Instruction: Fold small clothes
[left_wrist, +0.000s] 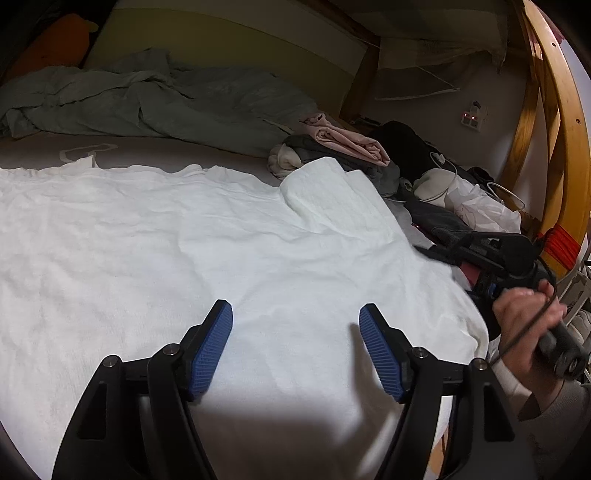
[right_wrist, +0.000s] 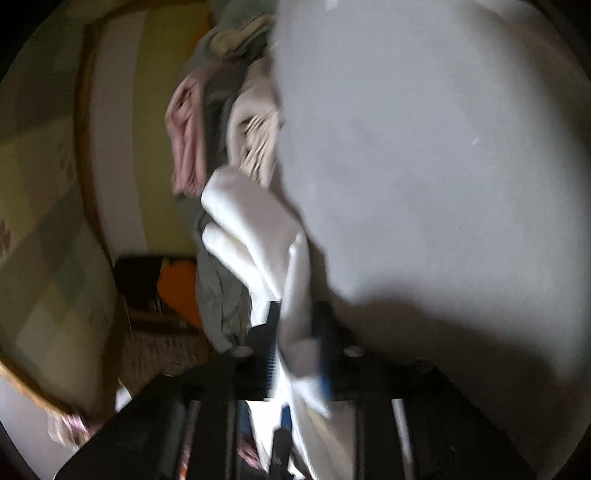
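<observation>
**White cotton shirt flat on bed, right gripper pinching its edge**

White fabric: the shirt (left_wrist: 207, 236) lay spread across the bed (left_wrist: 155, 147), filling most of the left wrist view. The left gripper (left_wrist: 295, 350) sat over the near part of the cloth with jaws wide apart, blue pads (left_wrist: 212, 354) clear of each other, nothing between them; whether the fingertips touched the fabric could not be told.

The right gripper (right_wrist: 297, 354) was blurred in its own view but had its jaws narrow, clamped on a fold of white cloth (right_wrist: 295, 325) running up between them. In the left view it sat at the shirt's right edge, held by the person's hand (left_wrist: 524, 325).

One sleeve (left_wrist: 332, 195) was folded up at the far right corner of the shirt. Far hem ran close to a rumpled grey blanket (left_wrist: 140, 99); a bare strip of mattress lay between them. Right side was crowded: a clothes pile (left_wrist: 332, 147) with a pink garment (left_wrist: 347, 142) on top just beside the sleeve, then cables and dark items up to the wooden frame (left_wrist: 561, 122). Left side of the shirt ran out of view.

No containers in view.
</observation>
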